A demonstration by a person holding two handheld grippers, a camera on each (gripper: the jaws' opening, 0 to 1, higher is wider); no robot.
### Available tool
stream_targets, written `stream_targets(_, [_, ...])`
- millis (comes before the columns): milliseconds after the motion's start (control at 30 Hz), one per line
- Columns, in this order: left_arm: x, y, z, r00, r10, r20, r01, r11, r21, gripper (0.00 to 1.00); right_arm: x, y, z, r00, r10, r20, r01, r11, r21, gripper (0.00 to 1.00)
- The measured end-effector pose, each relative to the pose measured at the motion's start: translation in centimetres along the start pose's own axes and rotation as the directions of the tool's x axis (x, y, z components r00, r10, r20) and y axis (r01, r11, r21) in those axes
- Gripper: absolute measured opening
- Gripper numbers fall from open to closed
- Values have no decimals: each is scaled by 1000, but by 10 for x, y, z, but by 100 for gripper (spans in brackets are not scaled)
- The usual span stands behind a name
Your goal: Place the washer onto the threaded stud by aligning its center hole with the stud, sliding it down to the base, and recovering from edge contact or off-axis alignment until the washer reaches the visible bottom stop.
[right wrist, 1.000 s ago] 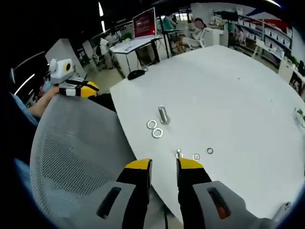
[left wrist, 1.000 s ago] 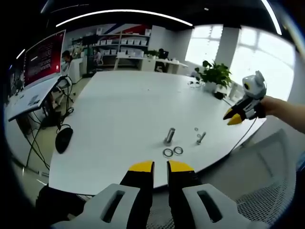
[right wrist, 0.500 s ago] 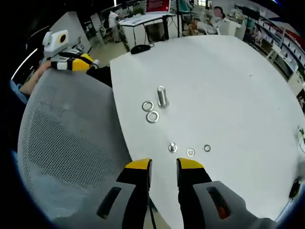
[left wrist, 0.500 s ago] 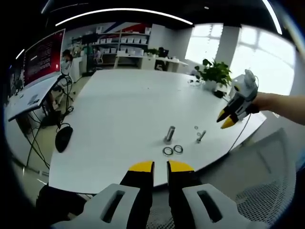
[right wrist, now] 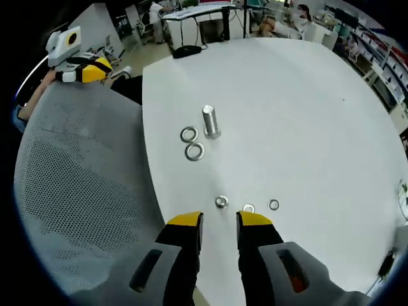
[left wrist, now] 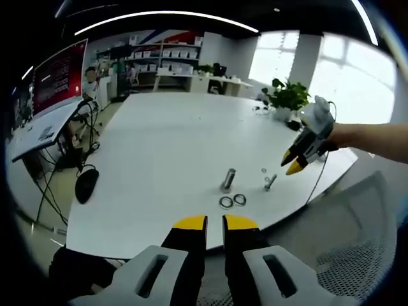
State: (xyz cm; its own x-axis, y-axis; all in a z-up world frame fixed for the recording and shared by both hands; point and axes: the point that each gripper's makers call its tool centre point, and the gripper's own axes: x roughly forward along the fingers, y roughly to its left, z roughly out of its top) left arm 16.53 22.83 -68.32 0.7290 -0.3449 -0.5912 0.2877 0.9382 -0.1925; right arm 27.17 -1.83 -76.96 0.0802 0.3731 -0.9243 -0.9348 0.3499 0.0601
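L gripper [left wrist: 215, 222] sits low off the near edge of the white table [left wrist: 159, 146], jaws nearly together w/ a thin gap, nothing held. On the table, L to R: upright threaded stud [left wrist: 227, 180] w/ two large washers [left wrist: 232, 201] flat just in front, then small bolt [left wrist: 269, 183] w/ tiny washers [right wrist: 261, 206] beside it. R gripper [right wrist: 218, 220], tips above small bolt, narrow gap, empty.
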Motion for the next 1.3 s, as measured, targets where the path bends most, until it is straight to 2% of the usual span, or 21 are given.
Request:
stream_targets(67, [0,1,0,1000,1,1,-1,1000,0,7,6,-4,-3,1000,2,-24,-2,1000,-17,23])
stream_targets(267, [0,1,0,1000,6,0,-6,1000,-7,7,27,-15,-15,998,7,-68,-6,1000,8,23])
stream_targets(467, [0,2,0,1000,6,0,-6,1000,-11,7,41,-15,-21,993,10,-118,-13,1000,-18,23])
stream_targets(933, [0,2,-1,1000,7,-4,-8,1000,-14,7,51,-19,-22,988,15,-154,-19,999,-30,24])
stream_targets(1300, [0,2,-1,1000,3,-7,-4,1000,-12,7,62,-16,-32,978,24,-210,-35,998,-52,25])
